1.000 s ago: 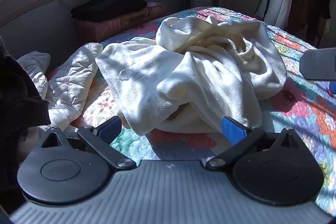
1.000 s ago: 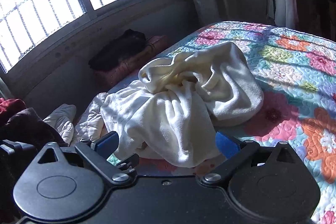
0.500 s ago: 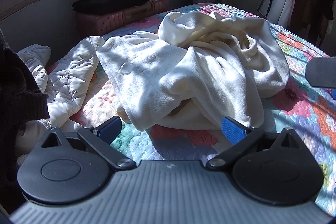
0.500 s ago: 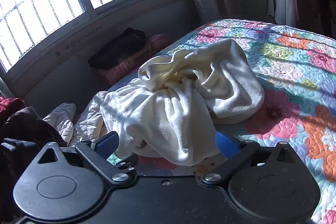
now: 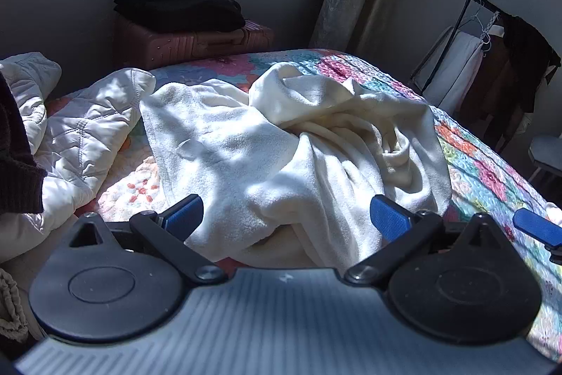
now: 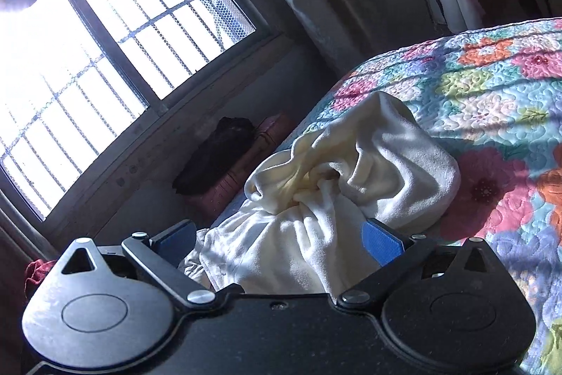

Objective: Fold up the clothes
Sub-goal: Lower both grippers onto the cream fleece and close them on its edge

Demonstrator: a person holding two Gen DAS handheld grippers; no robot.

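Observation:
A crumpled cream fleece garment (image 5: 288, 150) lies in a heap on the flowered quilt (image 5: 491, 164). It also shows in the right wrist view (image 6: 316, 199). My left gripper (image 5: 286, 217) is open, its blue pads on either side of the garment's near edge, just above it. My right gripper (image 6: 279, 239) is open and tilted, its pads over the near side of the heap. One blue pad of the right gripper (image 5: 537, 229) shows at the right edge of the left wrist view.
A white quilted jacket (image 5: 80, 132) lies left of the garment. A dark knit piece (image 5: 17, 164) hangs at the far left. A pink suitcase (image 5: 196, 41) with black clothes (image 5: 179, 6) stands under the window. A clothes rack (image 5: 491, 58) stands at the right.
Both grippers have moved closer to the cream garment. The right gripper has tilted and its view has swung up toward the window.

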